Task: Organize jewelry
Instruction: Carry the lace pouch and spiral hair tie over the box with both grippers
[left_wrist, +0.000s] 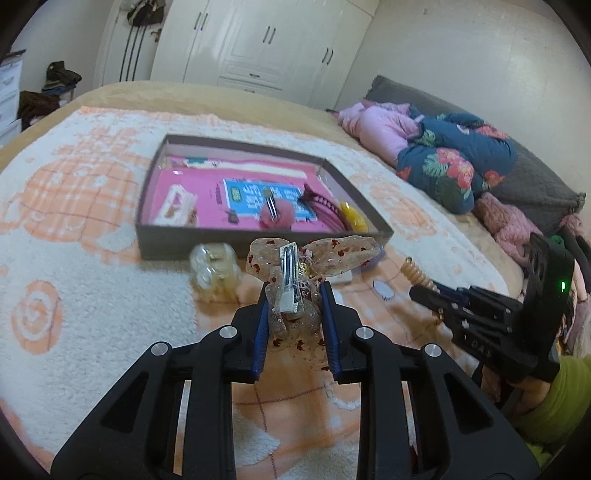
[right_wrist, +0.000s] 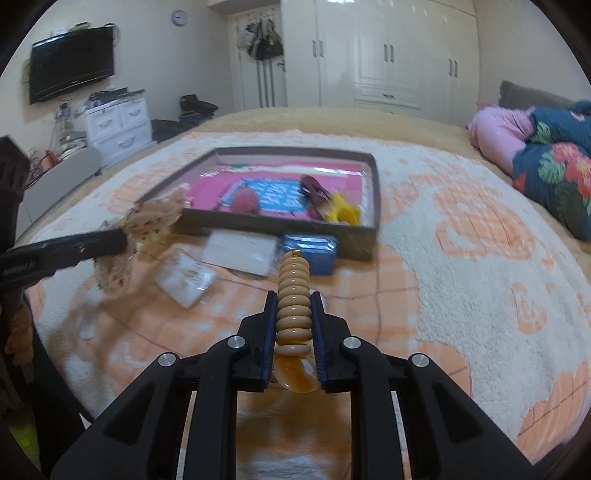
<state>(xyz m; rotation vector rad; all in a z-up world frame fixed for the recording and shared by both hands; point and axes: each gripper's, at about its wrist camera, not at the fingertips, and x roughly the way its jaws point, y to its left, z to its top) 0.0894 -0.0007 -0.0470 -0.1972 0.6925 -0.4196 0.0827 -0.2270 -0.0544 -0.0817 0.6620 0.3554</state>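
Bow clip (left_wrist: 295, 284) upright (lengthwise), left claw (left_wrist: 294, 291) clamped

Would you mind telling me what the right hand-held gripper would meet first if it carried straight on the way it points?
Probably the blue packet lying on the blanket just before the tray's near wall; the right hand-held gripper, holding the beige ridged clip, aims there, though depth is unclear.

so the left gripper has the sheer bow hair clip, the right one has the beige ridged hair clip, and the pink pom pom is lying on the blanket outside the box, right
Not quite. The pink pom pom lies inside the box, on the blue card, as the left wrist view shows. The rest holds: the left gripper grips the sheer bow hair clip, and the right gripper the beige ridged hair clip.
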